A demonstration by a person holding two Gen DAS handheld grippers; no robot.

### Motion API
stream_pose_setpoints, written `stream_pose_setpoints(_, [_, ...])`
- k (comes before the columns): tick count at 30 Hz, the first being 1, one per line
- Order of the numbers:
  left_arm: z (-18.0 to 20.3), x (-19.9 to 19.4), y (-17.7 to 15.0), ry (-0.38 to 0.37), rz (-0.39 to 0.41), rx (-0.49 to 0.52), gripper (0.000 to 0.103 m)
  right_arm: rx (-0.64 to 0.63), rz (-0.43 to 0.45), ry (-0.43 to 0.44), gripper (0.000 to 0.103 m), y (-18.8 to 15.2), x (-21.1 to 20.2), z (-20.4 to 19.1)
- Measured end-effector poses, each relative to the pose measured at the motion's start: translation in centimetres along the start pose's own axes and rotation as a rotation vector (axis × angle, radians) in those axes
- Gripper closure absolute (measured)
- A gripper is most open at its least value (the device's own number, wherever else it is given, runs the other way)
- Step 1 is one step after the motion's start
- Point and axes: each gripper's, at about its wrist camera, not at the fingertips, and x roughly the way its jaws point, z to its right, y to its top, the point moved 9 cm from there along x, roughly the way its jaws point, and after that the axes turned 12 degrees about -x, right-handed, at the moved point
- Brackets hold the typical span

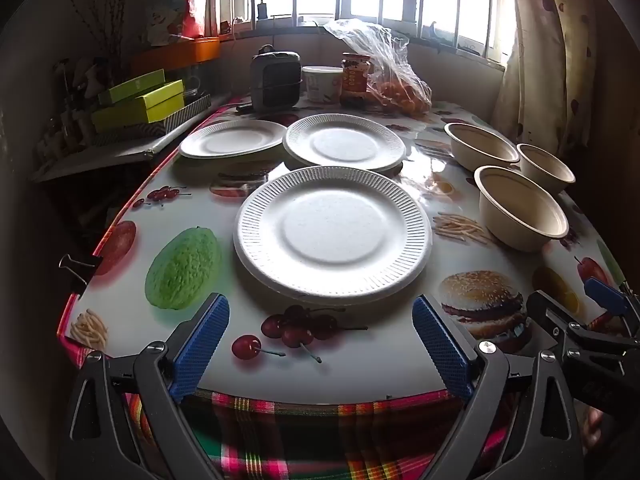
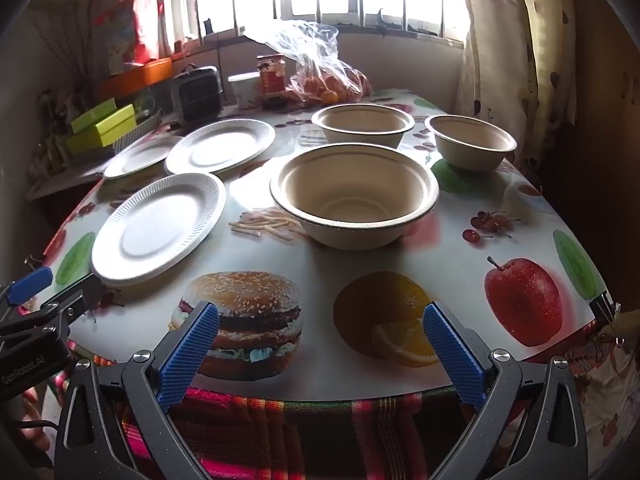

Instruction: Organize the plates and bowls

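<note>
three plates (image 1: 333, 236) and three bowls (image 2: 354, 194) sit unstacked on the bench (image 2: 320, 280); both tongs, left (image 1: 320, 346) and right (image 2: 320, 352), gape empty. light foam plates could skid or crumple if pinched carelessly.

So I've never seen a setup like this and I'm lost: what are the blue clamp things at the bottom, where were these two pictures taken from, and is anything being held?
They are two hand-held grippers, carried by a person; no robot arm. Each has a fisheye camera looking along its fingers. One picture is from the left gripper, facing three white plates, the nearest plate just ahead. The other is from the right gripper, facing three beige bowls, the nearest bowl ahead. All sit on a fruit-printed tablecloth. Both grippers are open and hold nothing.
</note>
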Motion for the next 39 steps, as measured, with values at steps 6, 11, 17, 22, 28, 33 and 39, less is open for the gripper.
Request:
stream_pose_setpoints(6, [-0.1, 0.0, -0.1, 0.002, -0.009, -0.003, 0.009, 0.001, 0.007, 0.008, 0.0, 0.4, 0.2, -0.3])
stream_pose_setpoints(11, [-0.8, 0.3, -0.1, 0.029, -0.021, -0.013, 0.009, 0.006, 0.016, 0.029, 0.0, 0.5, -0.1, -0.1])
stream_pose_setpoints(17, [-0.8, 0.1, -0.1, 0.034, -0.012, -0.022, 0.01, -0.013, 0.029, 0.031, 0.0, 0.8, -0.1, -0.6])
stream_pose_setpoints(22, [-0.8, 0.0, -0.1, 0.022, -0.02, -0.032, 0.01, -0.018, 0.028, 0.038, 0.0, 0.7, -0.1, -0.9])
stream_pose_setpoints(28, [-0.8, -0.1, -0.2, 0.02, -0.016, -0.033, 0.009, -0.02, 0.032, 0.048, 0.0, 0.7, -0.2, -1.1])
stream_pose_setpoints(33, [-0.9, 0.1, -0.2, 0.018, -0.025, -0.042, 0.01, -0.023, 0.032, 0.058, 0.0, 0.8, -0.1, -1.4])
stream_pose_setpoints(39, [-1.0, 0.1, -0.1, 0.018, -0.024, -0.043, 0.01, -0.023, 0.033, 0.061, 0.0, 0.9, -0.1, -1.4])
